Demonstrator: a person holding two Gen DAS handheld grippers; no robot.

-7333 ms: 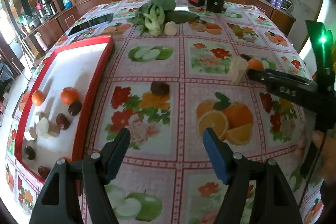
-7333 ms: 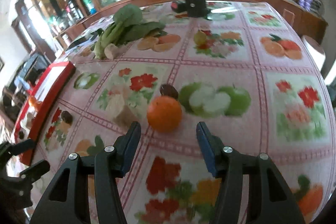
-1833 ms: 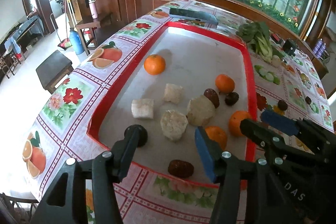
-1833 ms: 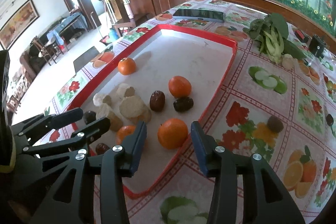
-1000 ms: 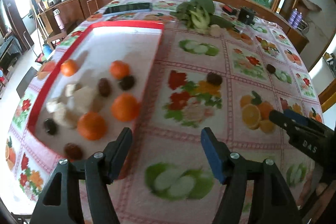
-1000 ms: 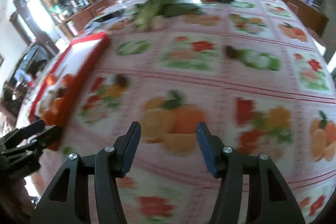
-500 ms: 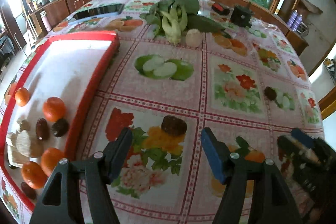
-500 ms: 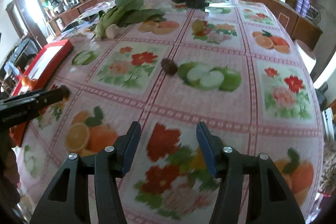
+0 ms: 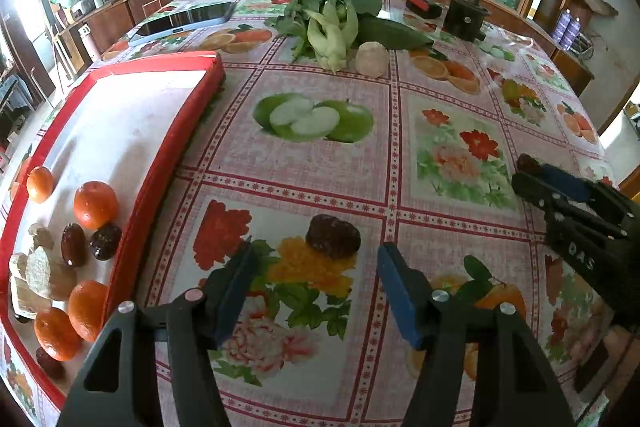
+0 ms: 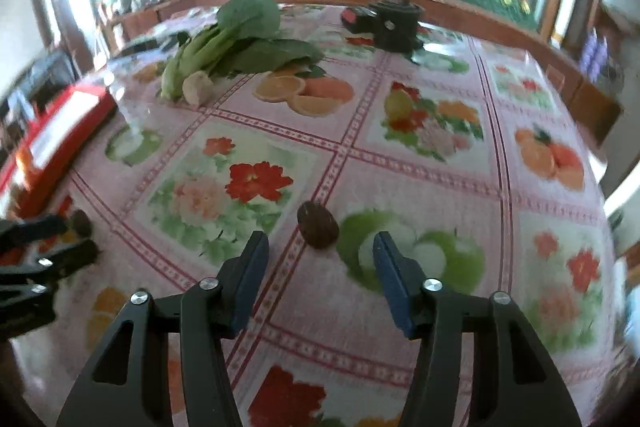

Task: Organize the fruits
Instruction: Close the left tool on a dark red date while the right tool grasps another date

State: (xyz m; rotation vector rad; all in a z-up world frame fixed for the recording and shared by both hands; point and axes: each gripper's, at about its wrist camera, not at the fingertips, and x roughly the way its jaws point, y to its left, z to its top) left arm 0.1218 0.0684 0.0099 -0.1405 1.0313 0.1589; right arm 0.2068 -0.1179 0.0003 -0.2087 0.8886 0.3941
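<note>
- The left tool hangs low over the table, which wears a pink fruit-and-flower printed cloth. Its blue-padded jaws are spread wide and hold nothing; a dark brown wrinkled date lies just ahead, in line with the gap, probably so one forward push brackets it.
- The right tool is likewise spread and empty, lined up on a second dark brown date lying just beyond its tips, nearer the table's right edge.
- The red-rimmed white tray sits along the table's left edge. It holds the collected fruit, bunched in its near end: small oranges, dark dates and pale rough chunks. This is evidently where the two strays belong.
- Leafy green bok choy and a pale round root lie toward the far edge, apart from the fruit.
- Each date is small and round, so a jaw nudging it could roll it away.
</note>
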